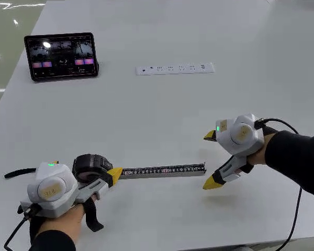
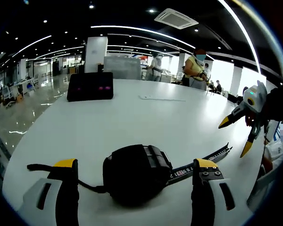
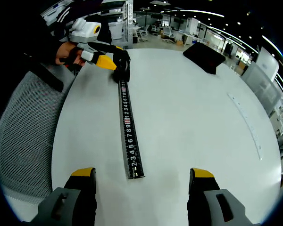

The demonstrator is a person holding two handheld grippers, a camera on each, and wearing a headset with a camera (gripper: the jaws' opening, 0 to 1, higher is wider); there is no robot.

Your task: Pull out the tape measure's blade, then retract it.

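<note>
The black tape measure case [image 1: 92, 166] lies on the white table at the lower left. My left gripper [image 1: 94, 167] stands open around the case [image 2: 137, 172], with a gap at each jaw. The blade [image 1: 162, 170] is drawn out to the right and lies flat on the table. Its end [image 3: 135, 173] rests just ahead of my right gripper [image 3: 142, 172]. That gripper [image 1: 210, 159] is open, with nothing between its jaws. It also shows open at the far end of the blade [image 2: 212, 157] as the right gripper [image 2: 234, 139].
A tablet [image 1: 61, 56] stands at the back left and a white power strip [image 1: 175, 68] lies at the back middle. The case's black strap [image 1: 18, 172] trails left. A mesh chair [image 3: 23, 141] is beside the table edge. People stand far behind the table [image 2: 146, 113].
</note>
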